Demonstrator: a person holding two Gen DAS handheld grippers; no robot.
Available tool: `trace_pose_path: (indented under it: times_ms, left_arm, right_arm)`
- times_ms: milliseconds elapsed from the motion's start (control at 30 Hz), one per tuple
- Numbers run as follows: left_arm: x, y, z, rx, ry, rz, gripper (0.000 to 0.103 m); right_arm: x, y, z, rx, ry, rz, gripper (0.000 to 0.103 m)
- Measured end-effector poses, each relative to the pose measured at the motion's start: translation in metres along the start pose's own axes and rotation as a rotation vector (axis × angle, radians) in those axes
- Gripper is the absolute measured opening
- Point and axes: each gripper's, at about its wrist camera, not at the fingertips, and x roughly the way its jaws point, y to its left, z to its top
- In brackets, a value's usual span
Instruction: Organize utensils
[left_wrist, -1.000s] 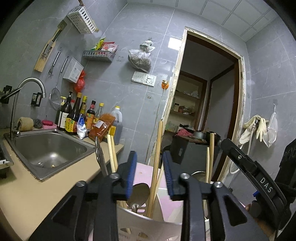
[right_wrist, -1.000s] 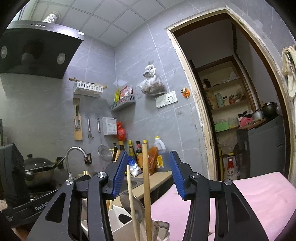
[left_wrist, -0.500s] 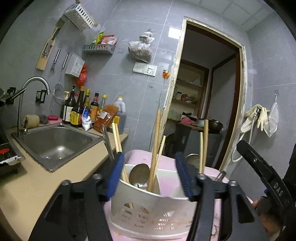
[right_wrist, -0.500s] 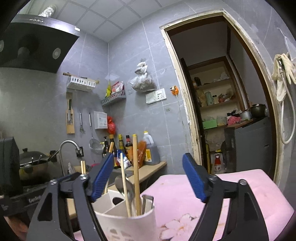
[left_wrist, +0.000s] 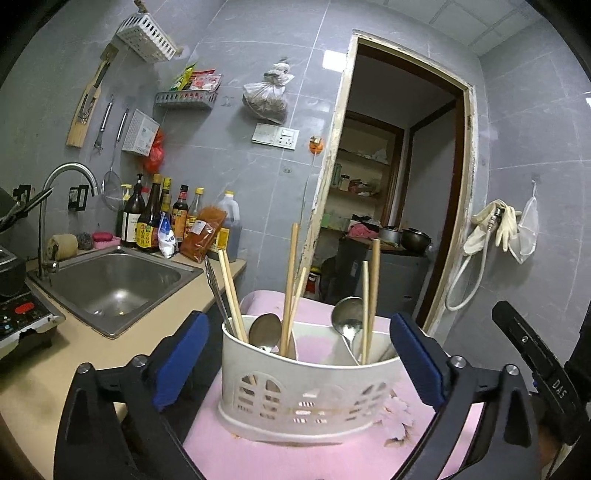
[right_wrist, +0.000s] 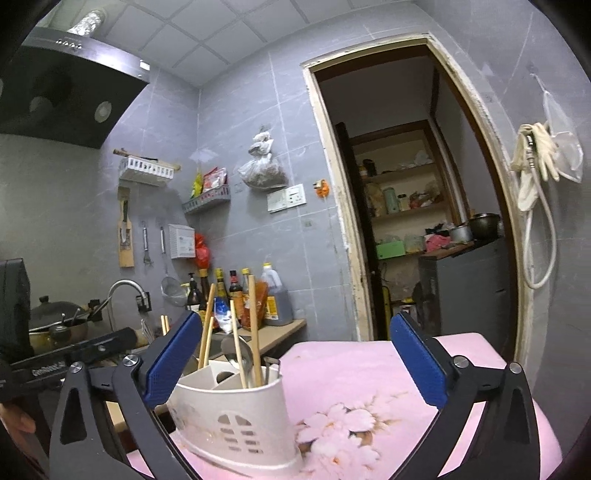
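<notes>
A white slotted utensil caddy (left_wrist: 306, 387) stands on a pink floral cover (left_wrist: 295, 454). It holds several wooden chopsticks (left_wrist: 290, 280), two metal spoons (left_wrist: 264, 330) and a flat metal utensil. My left gripper (left_wrist: 299, 360) faces it from just behind. Its jaws are opening wide, the blue pads (left_wrist: 181, 362) stand clear of the caddy's sides, and nothing is gripped. In the right wrist view the caddy (right_wrist: 236, 417) sits low left, by the left pad (right_wrist: 173, 358). My right gripper (right_wrist: 295, 358) is also opening, with only the pink cover (right_wrist: 369, 369) between its fingers.
A steel sink (left_wrist: 110, 284) with a faucet is set in the beige counter on the left. Sauce bottles (left_wrist: 155, 218) line the wall and a cooker (left_wrist: 22, 321) sits at the left edge. A doorway (left_wrist: 399, 206) opens behind. A pot (right_wrist: 51, 317) stands under the hood.
Both grippers have drawn back from the caddy and their jaws have spread wide. The chopsticks that stood between the pads now rest free in the caddy.
</notes>
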Motion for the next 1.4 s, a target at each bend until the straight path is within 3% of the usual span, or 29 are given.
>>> trace_pose_path:
  times_ms: [333, 667, 967, 1167, 1400]
  left_arm:
    - [-0.021, -0.005, -0.006, 0.038, 0.052, 0.007, 0.098]
    - [-0.041, -0.016, -0.021, 0.110, 0.064, 0.060, 0.098]
    - [-0.056, -0.018, -0.039, 0.121, 0.100, 0.048, 0.098]
    - [-0.070, -0.012, -0.056, 0.087, 0.110, 0.029, 0.098]
    - [-0.081, -0.016, -0.069, 0.113, 0.115, 0.045, 0.098]
  right_arm:
    - [-0.039, -0.004, 0.005, -0.030, 0.076, -0.109, 0.103]
    - [-0.075, 0.004, 0.007, -0.103, 0.117, -0.233, 0.103]
    - [-0.097, 0.012, -0.008, -0.133, 0.193, -0.253, 0.103]
    - [-0.111, 0.017, -0.013, -0.145, 0.201, -0.269, 0.103]
    - [-0.122, 0.023, -0.020, -0.179, 0.207, -0.290, 0.103]
